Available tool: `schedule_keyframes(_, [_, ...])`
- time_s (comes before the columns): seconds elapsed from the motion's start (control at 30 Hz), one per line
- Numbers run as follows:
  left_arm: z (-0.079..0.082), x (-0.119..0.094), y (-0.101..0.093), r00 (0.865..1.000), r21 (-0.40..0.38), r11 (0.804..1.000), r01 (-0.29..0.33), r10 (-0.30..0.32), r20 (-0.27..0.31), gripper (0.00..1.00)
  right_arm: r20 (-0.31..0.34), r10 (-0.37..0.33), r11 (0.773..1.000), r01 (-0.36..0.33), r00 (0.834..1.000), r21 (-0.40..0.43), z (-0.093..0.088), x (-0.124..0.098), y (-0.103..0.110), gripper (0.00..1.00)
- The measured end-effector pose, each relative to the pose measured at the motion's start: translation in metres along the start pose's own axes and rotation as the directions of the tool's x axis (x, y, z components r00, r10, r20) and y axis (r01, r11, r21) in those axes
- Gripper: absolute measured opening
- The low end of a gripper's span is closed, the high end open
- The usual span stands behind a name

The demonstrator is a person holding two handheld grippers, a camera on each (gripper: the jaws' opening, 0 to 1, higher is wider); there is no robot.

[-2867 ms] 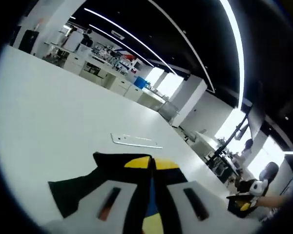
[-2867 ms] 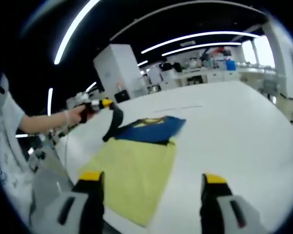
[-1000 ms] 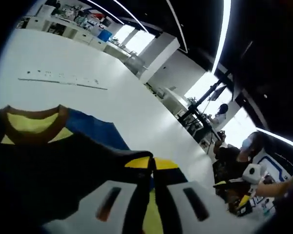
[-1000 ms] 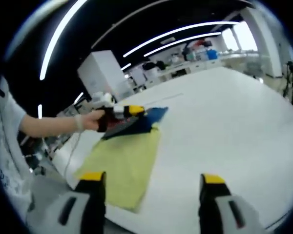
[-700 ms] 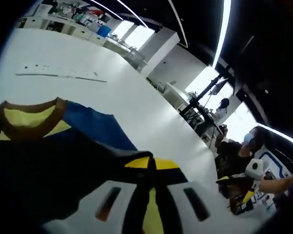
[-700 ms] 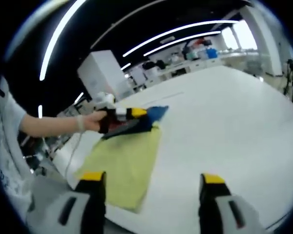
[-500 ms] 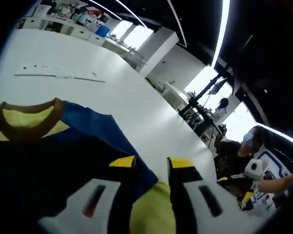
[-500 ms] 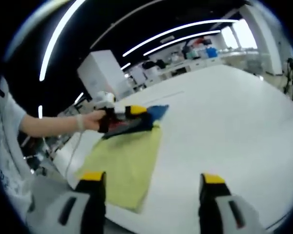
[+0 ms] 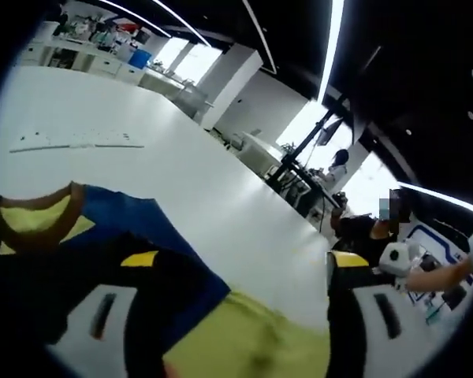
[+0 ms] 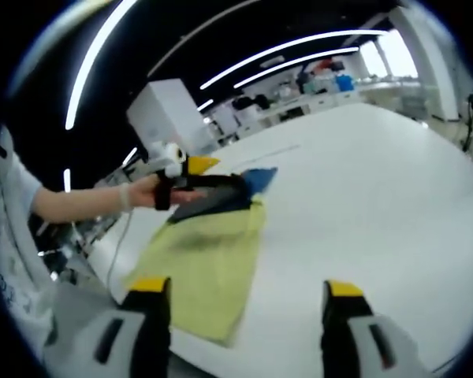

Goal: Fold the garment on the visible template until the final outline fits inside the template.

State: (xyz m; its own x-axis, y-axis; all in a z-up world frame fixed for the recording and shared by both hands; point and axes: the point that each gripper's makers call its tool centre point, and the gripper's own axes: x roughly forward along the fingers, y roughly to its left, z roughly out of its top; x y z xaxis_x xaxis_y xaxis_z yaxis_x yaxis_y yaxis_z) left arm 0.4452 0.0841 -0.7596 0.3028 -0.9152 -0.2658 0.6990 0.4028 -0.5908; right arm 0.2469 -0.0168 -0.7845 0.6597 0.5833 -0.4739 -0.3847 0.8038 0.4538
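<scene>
We're in a big open-plan lab or workshop hall: a dark ceiling crossed by long white light strips, a wide white desk up front, far benches crowded with equipment and boxes, and bright windows beyond a white pillar.

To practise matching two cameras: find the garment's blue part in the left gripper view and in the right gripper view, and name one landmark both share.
Left gripper view: the blue part lies lower left, between the open jaws.
Right gripper view: it lies centre-left, beyond the yellow part.
Shared landmark: the white table.
</scene>
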Motion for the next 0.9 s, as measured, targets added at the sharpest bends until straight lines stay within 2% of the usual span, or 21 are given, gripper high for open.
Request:
schedule_keyframes(0.03, [0.004,-0.001,-0.005,1.0,0.006,1.0,0.022,-0.022,0.011,0.86,-0.001,0.001,1.0,-0.001,1.0,-0.002,0.0,0.001,0.001,0.78])
schedule_keyframes(0.2, [0.012,-0.009,-0.007,0.999,0.002,1.0,0.023,-0.023,0.031,0.9,-0.001,0.009,1.0,-0.009,1.0,-0.01,0.002,0.002,0.005,0.78])
schedule_keyframes(0.4, [0.006,-0.02,0.002,1.0,0.04,0.999,-0.007,0.007,-0.011,0.98,-0.004,0.009,1.0,-0.009,1.0,-0.017,0.003,0.003,0.005,0.79])
schedule_keyframes(0.57, [-0.002,-0.037,0.001,0.998,0.091,0.995,-0.042,0.046,-0.035,0.99,-0.002,0.016,0.999,-0.016,1.0,-0.032,0.009,0.006,0.009,0.79])
schedule_keyframes(0.9, [0.001,-0.072,0.008,0.996,0.1,0.991,-0.091,0.092,-0.004,0.99,0.003,0.041,0.996,-0.041,0.999,-0.074,0.023,0.012,0.022,0.79])
